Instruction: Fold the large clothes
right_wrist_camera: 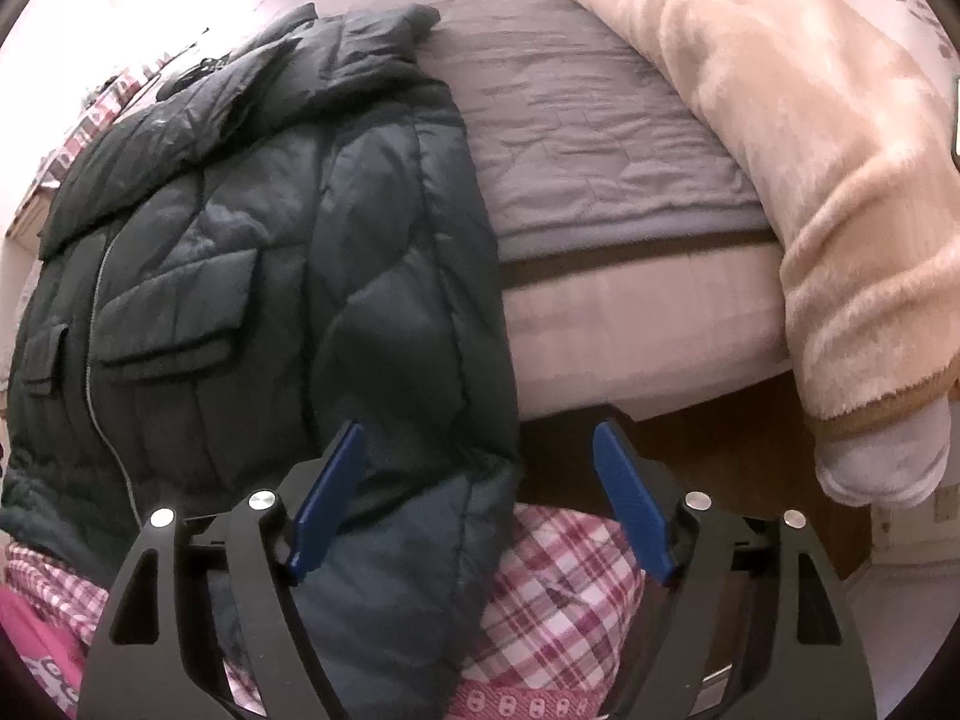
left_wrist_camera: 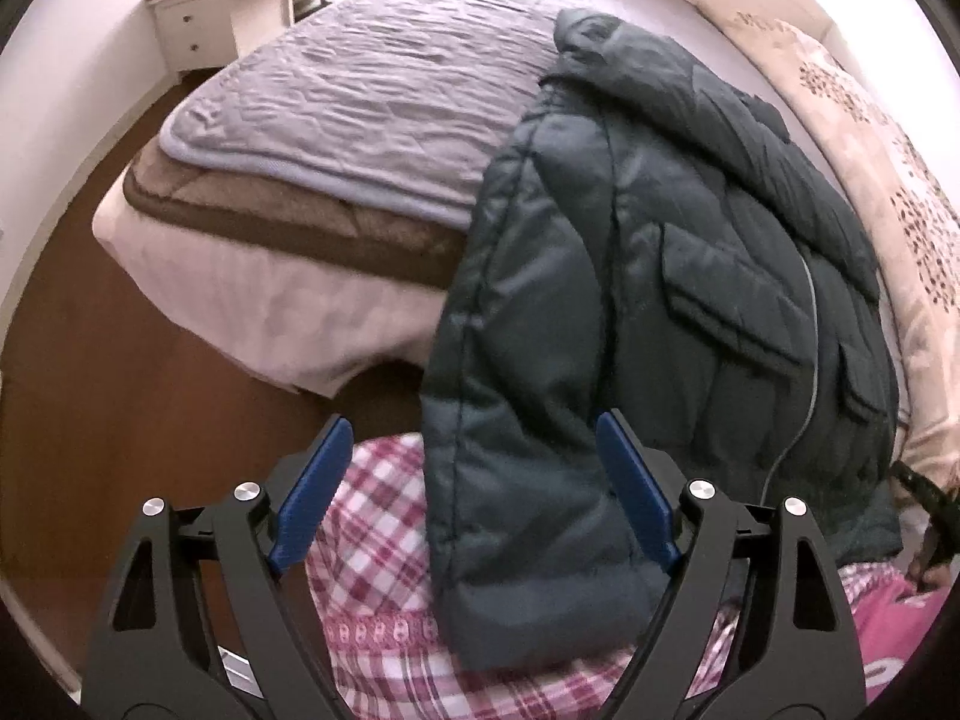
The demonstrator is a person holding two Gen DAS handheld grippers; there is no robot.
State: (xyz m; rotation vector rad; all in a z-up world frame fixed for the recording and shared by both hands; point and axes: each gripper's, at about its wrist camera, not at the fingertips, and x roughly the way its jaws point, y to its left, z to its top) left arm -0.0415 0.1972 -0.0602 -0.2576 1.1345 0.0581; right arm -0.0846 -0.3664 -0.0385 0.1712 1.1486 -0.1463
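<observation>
A dark green quilted jacket (left_wrist_camera: 660,240) lies front up on the bed, zipped, with flap pockets showing. Its hem end hangs over the bed's near edge. My left gripper (left_wrist_camera: 474,420) stands open over the jacket's left hem corner, whose side edge runs between the blue fingers (left_wrist_camera: 318,480); the pads do not press on it. In the right wrist view the jacket (right_wrist_camera: 270,240) fills the left half. My right gripper (right_wrist_camera: 480,427) is open too, with the jacket's right hem corner lying between its fingers (right_wrist_camera: 330,480), not pinched.
The bed carries a lilac quilted cover (left_wrist_camera: 372,90) over a brown layer. A beige plush blanket (right_wrist_camera: 810,150) is heaped along its right side. A white drawer cabinet (left_wrist_camera: 192,24) stands far left, above wooden floor (left_wrist_camera: 120,390). The person's pink plaid clothing (right_wrist_camera: 564,576) shows below the grippers.
</observation>
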